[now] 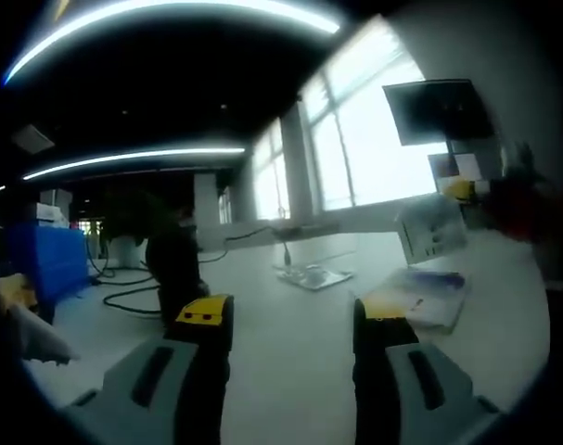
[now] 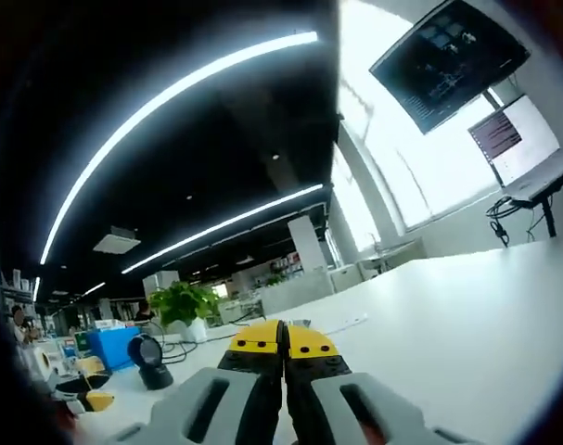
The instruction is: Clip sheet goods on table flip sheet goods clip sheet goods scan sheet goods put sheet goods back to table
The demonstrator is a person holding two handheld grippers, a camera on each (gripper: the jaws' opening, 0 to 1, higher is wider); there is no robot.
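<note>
The left gripper (image 1: 292,320) hovers low over the white table (image 1: 290,371) with its jaws spread wide and nothing between them. Ahead of it and off toward its right jaw lie the sheet goods (image 1: 420,295), flat on the tabletop; just beyond them another printed sheet (image 1: 431,225) seems to stand upright, though the view is too blurred to be sure. The right gripper (image 2: 283,342) has its yellow-tipped jaws pressed together, holding nothing, pointing across the table toward a potted plant (image 2: 181,306).
</note>
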